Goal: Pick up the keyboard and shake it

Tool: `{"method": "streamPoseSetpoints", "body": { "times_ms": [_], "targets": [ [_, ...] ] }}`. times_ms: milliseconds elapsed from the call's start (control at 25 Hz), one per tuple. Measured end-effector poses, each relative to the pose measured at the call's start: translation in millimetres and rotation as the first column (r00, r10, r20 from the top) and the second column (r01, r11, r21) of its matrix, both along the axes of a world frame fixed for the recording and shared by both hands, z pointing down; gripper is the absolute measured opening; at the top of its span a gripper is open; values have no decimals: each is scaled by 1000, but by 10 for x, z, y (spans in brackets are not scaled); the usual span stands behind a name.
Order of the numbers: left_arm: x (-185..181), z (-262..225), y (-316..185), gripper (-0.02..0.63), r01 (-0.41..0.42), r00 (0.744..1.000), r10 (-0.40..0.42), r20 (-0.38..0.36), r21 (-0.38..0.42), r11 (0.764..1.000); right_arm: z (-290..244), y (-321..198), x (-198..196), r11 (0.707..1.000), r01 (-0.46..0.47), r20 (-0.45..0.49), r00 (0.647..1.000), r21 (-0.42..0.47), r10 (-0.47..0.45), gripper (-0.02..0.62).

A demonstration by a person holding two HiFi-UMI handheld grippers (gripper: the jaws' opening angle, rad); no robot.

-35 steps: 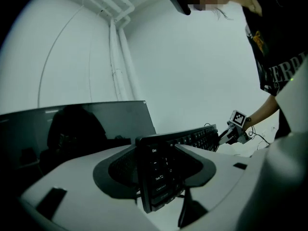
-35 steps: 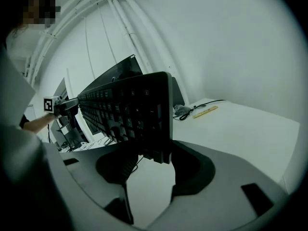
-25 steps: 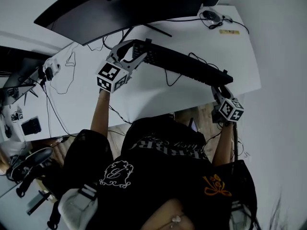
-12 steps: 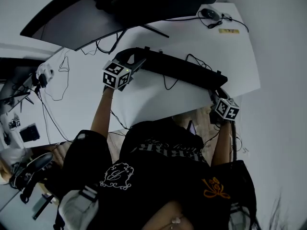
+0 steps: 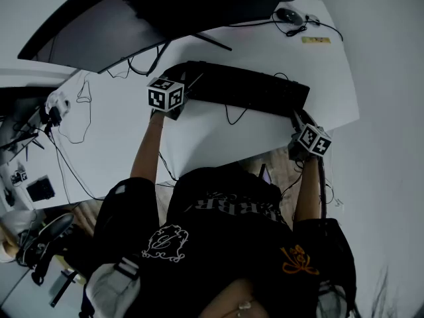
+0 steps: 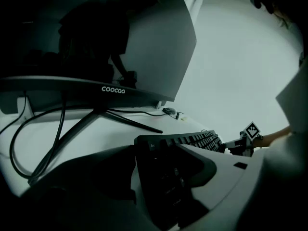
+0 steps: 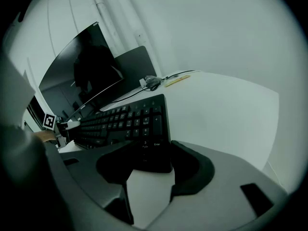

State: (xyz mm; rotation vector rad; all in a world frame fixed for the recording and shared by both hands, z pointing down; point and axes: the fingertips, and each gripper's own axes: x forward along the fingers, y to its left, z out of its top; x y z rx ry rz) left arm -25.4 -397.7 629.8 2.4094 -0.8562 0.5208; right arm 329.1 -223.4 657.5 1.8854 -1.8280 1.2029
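Keyboard (image 5: 245,88) lay lengthwise across the white desk (image 5: 218,134), in front of the dark monitor (image 5: 132,12), with one gripper at each end. Whether its underside touched the desk or sat just above it could not be told from any view.

Left gripper (image 5: 187,81): clamped on the left end of the keyboard. In the left gripper view the end with the Esc key sat between the two jaws (image 6: 163,162), and both jaws pressed against it. The key rows ran away from that gripper toward the other one.

Right gripper (image 5: 299,119): clamped on the right end. In the right gripper view the number-pad corner, with its Enter key, sat between the jaws (image 7: 147,158). The jaws stood moderately apart, and the corner filled the gap between them. Bare white desk showed in the gap nearer the camera.

Both marker cubes faced up in the head view, and a bare forearm (image 5: 147,148) reached in behind the left one.

Mouse (image 5: 289,16) sat at the far right corner of the desk, well apart from the keyboard. A thin black cable (image 5: 228,114) looped on the desk just in front of the keyboard.
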Motion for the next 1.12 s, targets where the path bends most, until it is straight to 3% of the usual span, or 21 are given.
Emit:
{"method": "streamPoseSetpoints", "body": {
  "times_ms": [200, 480, 560, 800, 1120],
  "targets": [
    [-41, 238, -31, 268, -31, 986, 23, 165, 51, 998, 4, -83, 59, 997, -77, -7, 997, 20, 78, 201],
    [-51, 132, -3, 266, -25, 985, 9, 175, 87, 996, -86, -63, 73, 994, -102, -4, 995, 44, 103, 188],
    [-45, 3, 45, 258, -29, 986, 10, 168, 114, 993, -250, -82, 44, 990, -104, 20, 995, 94, 103, 152],
    [69, -511, 364, 227, -12, 997, -2, 73, 188, 982, -1028, -80, -267, 951, -66, 173, 985, 303, 13, 149],
    [488, -1096, 1215, 212, -43, 999, 48, -15, 255, 966, -1659, 369, -775, 893, 68, 212, 961, 445, -179, 133]
  ]
}}
